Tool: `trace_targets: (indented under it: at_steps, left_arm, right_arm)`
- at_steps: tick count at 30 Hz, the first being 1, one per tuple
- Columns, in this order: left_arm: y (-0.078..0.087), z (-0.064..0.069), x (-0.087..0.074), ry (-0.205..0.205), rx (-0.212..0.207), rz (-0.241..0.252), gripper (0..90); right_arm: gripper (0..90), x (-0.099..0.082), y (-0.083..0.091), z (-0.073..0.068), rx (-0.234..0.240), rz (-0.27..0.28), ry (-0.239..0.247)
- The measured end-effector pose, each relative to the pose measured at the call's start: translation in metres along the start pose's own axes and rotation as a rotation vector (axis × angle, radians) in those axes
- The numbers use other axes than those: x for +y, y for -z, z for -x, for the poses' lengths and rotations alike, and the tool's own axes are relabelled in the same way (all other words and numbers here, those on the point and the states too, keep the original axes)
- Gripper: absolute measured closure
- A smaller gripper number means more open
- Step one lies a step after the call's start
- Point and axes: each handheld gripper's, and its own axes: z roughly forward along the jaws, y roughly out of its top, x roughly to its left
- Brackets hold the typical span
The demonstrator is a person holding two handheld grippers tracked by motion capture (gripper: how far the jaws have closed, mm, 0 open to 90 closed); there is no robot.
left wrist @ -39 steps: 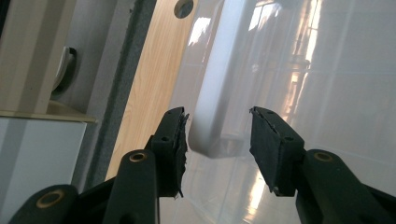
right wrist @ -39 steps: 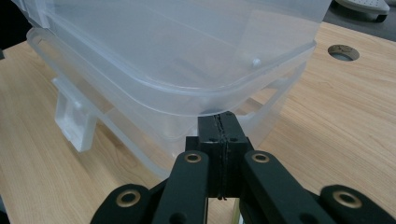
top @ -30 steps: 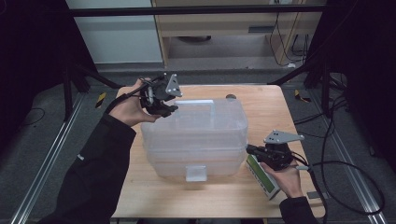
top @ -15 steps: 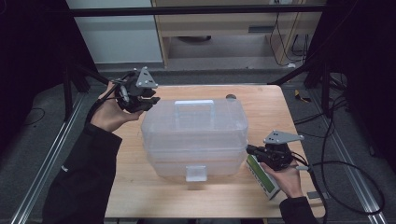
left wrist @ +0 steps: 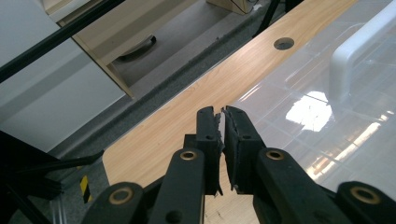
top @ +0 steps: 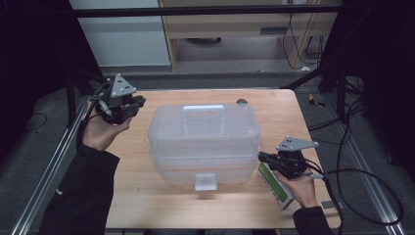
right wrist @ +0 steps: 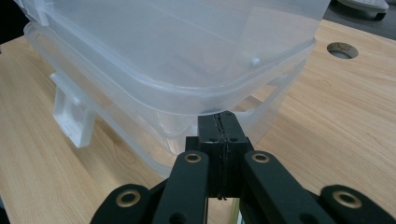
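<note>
Two hand-held grippers flank the clear plastic storage box, which sits shut in the middle of the counter with its white handle flat on the lid and its front latch facing the person. Since a second ago the left hand-held gripper has withdrawn from the lid's rear left corner to the counter's left edge, jaws nearly closed and empty, well apart from the box. The right hand-held gripper remains at the box's right end, jaws pressed together on nothing, so the lid appears released and the box is likely ready for the next handling step.
</note>
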Motion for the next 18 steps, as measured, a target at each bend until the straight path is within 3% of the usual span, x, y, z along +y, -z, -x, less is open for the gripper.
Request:
trace_targets:
  at_steps: [4, 11, 14, 16, 18]
  left_arm:
    - [0.004, -0.003, -0.016, 0.055, 0.026, 0.022, 87.9]
    - [0.007, -0.003, -0.041, 0.107, 0.053, 0.021, 89.0]
    - [0.009, 0.0, -0.062, 0.149, 0.068, 0.041, 89.1]
    - [0.009, 0.001, -0.067, 0.156, 0.076, 0.045, 89.1]
    - [0.01, 0.005, -0.083, 0.169, 0.077, 0.044, 88.8]
  right_arm:
    - [90.0, 0.0, 0.0, 0.0, 0.0, 0.0, 0.002]
    - [90.0, 0.0, 0.0, 0.0, -0.001, -0.002, 0.002]
    - [90.0, 0.0, 0.0, 0.0, -0.001, -0.003, 0.006]
    - [90.0, 0.0, 0.0, 0.0, -0.001, -0.003, 0.005]
    - [90.0, 0.0, 0.0, 0.0, -0.001, -0.004, 0.005]
